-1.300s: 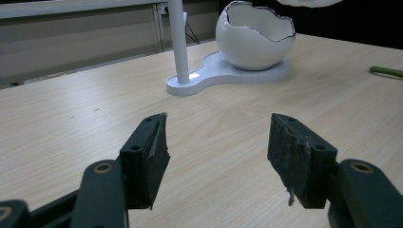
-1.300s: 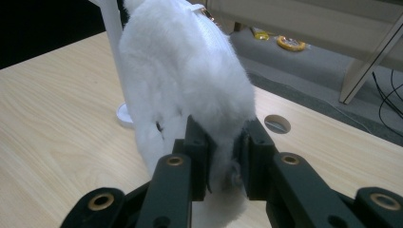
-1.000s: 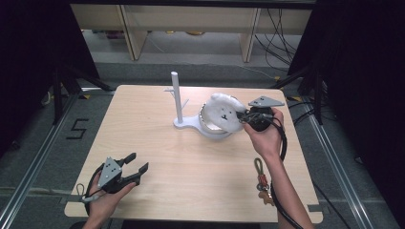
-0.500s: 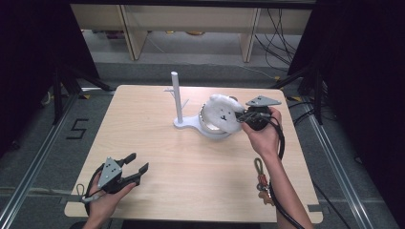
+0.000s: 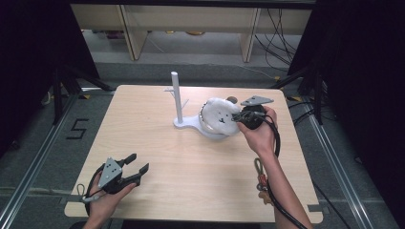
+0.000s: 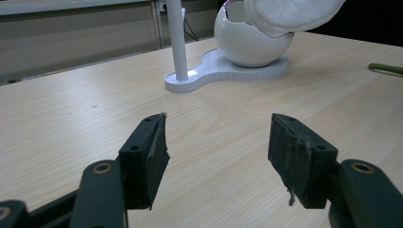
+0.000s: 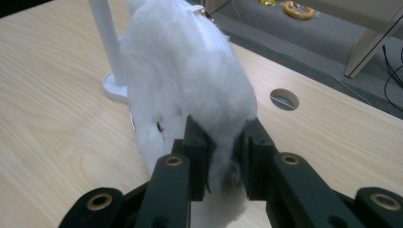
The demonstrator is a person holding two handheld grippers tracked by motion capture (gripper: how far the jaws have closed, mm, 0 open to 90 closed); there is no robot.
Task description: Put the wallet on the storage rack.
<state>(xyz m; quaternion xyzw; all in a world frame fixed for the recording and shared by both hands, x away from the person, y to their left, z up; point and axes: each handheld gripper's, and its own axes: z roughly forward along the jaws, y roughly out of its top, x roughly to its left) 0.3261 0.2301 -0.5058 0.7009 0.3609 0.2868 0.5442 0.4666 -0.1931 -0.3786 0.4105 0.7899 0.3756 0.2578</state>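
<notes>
High view: light wooden table [image 5: 191, 162] with a white plastic stand [image 5: 191, 121], its upright white post [image 5: 176, 95] rising from a flat base. Beside the post, on the same base, a round white ball-shaped holder [image 5: 215, 130] topped by a fluffy white plush pouch with a small stitched face [image 5: 218, 114]. Right gripper [image 5: 237, 117] at the pouch's right edge, held by a hand [image 5: 260, 136] reaching in from the lower right, black cable looping down along the forearm. Left gripper [image 5: 136, 163] resting low near the table's front left corner, well apart from the stand, jaws spread with nothing between.

Left gripper view: two black jaws wide apart over bare wood, worn pads [image 6: 157, 152] facing each other. Farther off, the post, the white base and the ball-shaped holder, with the plush pouch overhanging the holder's top.

Right gripper view: black jaws pressed in on a fold of the white plush at the pouch's near edge, fur bulging between and above them. Post and base behind at left; round cable hole [image 7: 284, 99] in the tabletop at right.
</notes>
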